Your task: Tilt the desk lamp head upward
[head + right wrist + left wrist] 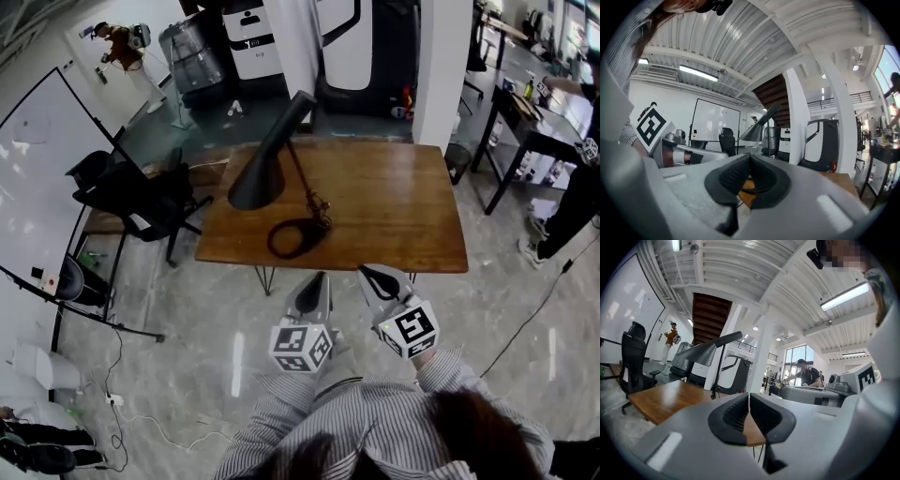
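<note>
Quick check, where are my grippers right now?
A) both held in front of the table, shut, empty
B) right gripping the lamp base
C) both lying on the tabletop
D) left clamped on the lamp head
A: the head view shows the left gripper and right gripper before the table, clear of the desk lamp, jaws together on nothing.

- left gripper [317, 280], grey plastic two-jaw tool: jaws together with nothing between them; held low at the near side, tips pointing far.
- black ribbed pads [736, 412]: faces meet along a thin seam.
- right gripper [367, 274], same grey build: jaws together, empty; just beside the left one, tips leaning far and slightly left.
- marker cubes [301, 348], white with black squares: one at each gripper's near end.
- striped sleeves [281, 412]: both forearms drawn in close to the body.
</note>
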Demonstrator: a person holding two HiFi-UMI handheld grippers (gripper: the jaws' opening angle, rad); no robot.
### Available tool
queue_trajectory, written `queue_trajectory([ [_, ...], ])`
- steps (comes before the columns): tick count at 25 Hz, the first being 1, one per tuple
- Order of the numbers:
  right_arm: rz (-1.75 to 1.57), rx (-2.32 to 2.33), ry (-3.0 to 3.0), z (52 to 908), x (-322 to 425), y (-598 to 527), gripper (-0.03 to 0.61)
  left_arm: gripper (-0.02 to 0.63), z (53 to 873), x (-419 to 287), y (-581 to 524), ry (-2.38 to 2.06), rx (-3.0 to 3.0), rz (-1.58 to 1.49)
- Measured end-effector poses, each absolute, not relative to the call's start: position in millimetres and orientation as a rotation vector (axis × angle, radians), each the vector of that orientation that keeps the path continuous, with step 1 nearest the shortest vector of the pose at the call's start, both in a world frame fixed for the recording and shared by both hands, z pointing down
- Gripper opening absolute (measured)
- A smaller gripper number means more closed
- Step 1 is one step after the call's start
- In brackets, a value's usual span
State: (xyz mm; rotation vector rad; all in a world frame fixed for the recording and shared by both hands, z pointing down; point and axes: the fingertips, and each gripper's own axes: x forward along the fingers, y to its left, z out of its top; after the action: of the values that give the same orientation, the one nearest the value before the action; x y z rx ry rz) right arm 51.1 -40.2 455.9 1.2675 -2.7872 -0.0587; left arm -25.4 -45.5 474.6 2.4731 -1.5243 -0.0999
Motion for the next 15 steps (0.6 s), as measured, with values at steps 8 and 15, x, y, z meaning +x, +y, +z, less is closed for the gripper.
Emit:
queue_trajectory([
  [8, -0.217, 1.291, -2.788, 422, 26, -136, -0.002, 0.039, 464, -59, -155, -1.544, 2.528, -0.081],
  [15, -0.494, 1.264, -2.687, 395, 8, -187, 0.000, 0.104, 475, -65, -218, -1.541, 2.528, 0.000],
])
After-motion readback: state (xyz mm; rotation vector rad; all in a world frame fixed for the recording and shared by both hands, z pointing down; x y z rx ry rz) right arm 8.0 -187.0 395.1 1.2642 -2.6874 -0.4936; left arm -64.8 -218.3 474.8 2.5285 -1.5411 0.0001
